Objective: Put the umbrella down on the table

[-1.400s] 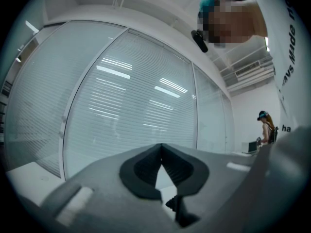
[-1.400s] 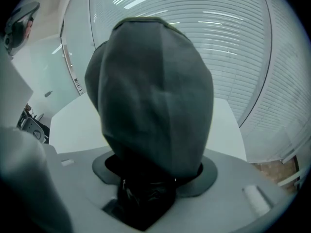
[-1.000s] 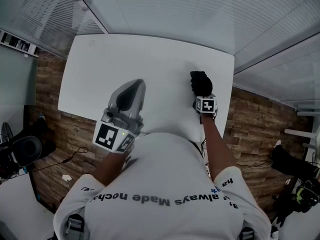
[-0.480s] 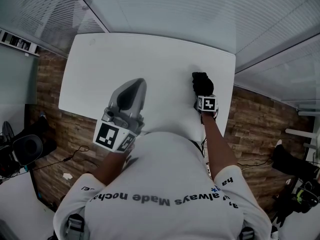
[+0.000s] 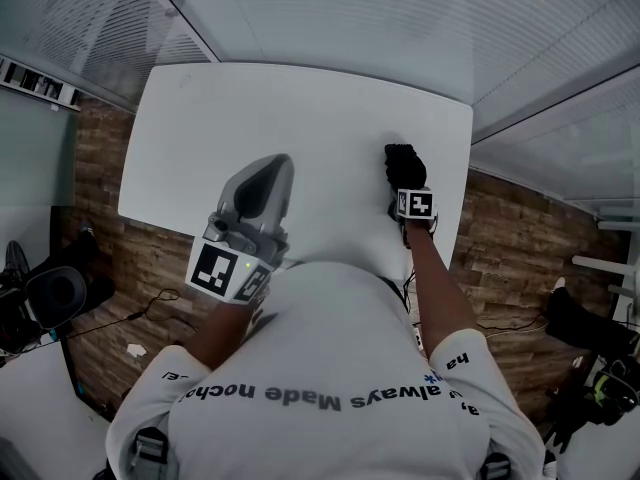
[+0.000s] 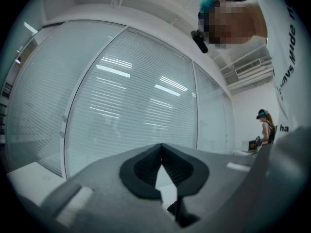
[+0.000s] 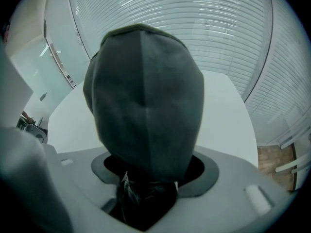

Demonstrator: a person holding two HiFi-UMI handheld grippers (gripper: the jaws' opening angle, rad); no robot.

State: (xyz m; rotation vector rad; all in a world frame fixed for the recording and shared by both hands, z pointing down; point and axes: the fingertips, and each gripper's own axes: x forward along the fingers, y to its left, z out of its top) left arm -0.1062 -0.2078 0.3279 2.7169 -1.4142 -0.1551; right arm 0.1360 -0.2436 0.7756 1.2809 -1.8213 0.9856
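Head view, nearest first: one person in a white shirt (image 5: 330,368) fills the bottom of the picture, the head itself out of frame, and holds two grippers over one white table (image 5: 250,108). Each gripper carries one marker cube, two in all (image 5: 225,273) (image 5: 413,204). The left gripper (image 5: 268,168) is held near the table's near edge; in the left gripper view its dark pads (image 6: 146,171) meet at their tips with nothing between them. The right gripper (image 5: 408,190) is mostly hidden here under its cube and the person's forearm, so its jaws do not show from above. In the right gripper view they stand wide, having just been opening, with the one black folded umbrella (image 5: 402,164) between them and a dark gap at either side of it, so the pads do not seem to press on it. The umbrella points out over the table's right part; its near end is lost in shadow inside the jaws, and whether its far end touches the table I cannot tell. Its bulk blocks much of the tabletop in that view. Farther off, in the left gripper view, are glass walls with blinds (image 6: 121,106) and one more person (image 6: 266,127), small and indistinct.
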